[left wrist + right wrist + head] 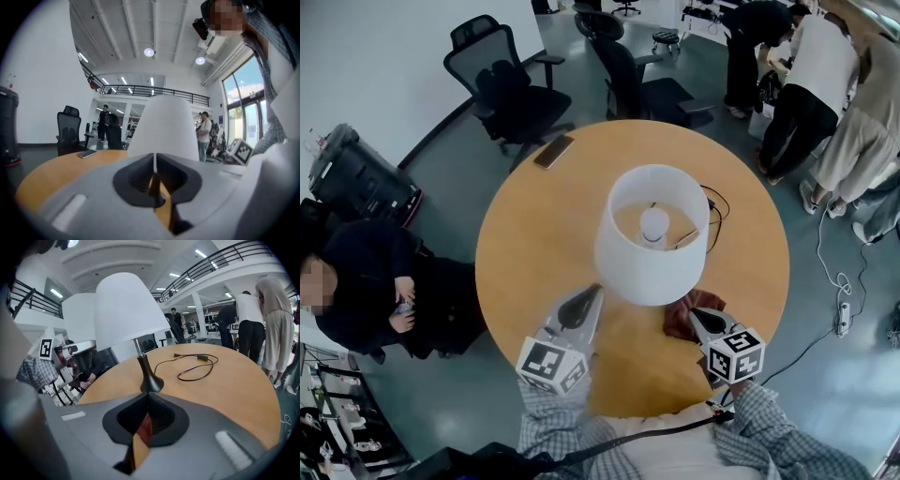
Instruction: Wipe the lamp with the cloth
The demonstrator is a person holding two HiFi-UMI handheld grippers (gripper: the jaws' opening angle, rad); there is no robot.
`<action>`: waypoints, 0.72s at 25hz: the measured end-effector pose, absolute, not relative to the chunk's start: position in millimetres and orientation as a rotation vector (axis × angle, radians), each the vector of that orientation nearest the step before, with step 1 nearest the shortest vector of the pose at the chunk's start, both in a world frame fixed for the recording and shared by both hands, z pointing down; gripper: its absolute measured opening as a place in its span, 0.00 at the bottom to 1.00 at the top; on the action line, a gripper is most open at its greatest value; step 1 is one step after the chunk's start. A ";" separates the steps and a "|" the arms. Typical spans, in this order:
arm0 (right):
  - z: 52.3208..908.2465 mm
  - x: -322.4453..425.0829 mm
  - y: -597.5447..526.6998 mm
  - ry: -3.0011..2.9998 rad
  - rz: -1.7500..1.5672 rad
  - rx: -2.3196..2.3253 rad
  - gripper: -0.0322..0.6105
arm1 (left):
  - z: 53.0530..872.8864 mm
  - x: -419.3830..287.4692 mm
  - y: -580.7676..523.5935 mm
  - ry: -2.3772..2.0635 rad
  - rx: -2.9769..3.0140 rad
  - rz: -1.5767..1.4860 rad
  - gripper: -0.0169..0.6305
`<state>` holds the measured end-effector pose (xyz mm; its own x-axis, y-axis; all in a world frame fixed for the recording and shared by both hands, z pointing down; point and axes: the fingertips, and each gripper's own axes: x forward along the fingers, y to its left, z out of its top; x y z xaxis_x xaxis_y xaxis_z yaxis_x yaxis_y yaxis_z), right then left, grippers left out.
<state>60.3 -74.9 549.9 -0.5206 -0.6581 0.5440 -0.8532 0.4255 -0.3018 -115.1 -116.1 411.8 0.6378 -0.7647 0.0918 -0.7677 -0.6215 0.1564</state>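
Note:
The lamp stands in the middle of the round wooden table (pixel 534 234), with its white shade (pixel 652 253) seen from above and its bulb (pixel 654 225) inside. In the right gripper view its dark base (pixel 151 380) lies just ahead, under the shade (pixel 126 310). A reddish-brown cloth (pixel 680 319) is bunched at the shade's near right edge. My right gripper (pixel 694 314) is shut on it, and red cloth (pixel 146 425) shows behind the jaws. My left gripper (pixel 592 291) is shut and holds nothing. It points level at the shade (pixel 164 126), close to its near left edge.
A black cord (pixel 712 211) trails from the lamp over the right of the table. A phone (pixel 553 150) lies near the far left edge. Office chairs (pixel 502 84) stand beyond the table. People stand at the back right (pixel 806 94), and one sits at the left (pixel 356 281).

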 end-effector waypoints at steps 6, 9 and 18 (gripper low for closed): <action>555.6 70.2 -85.0 -2.317 0.805 1.289 0.05 | 396.5 -103.2 -128.7 -1.220 2.748 0.060 0.17; 553.7 73.1 -91.7 -2.327 0.799 1.270 0.05 | 408.0 -110.7 -123.4 -1.205 2.707 0.079 0.34; 560.1 73.7 -103.2 -2.346 0.805 1.217 0.05 | 436.9 -83.8 -111.1 -1.049 2.645 0.034 0.57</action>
<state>73.7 -103.2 560.1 -0.5545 -0.6139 0.5618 -0.8295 0.4618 -0.3141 -83.8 -111.1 436.9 0.7339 -0.6668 0.1293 -0.6738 -0.6907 0.2626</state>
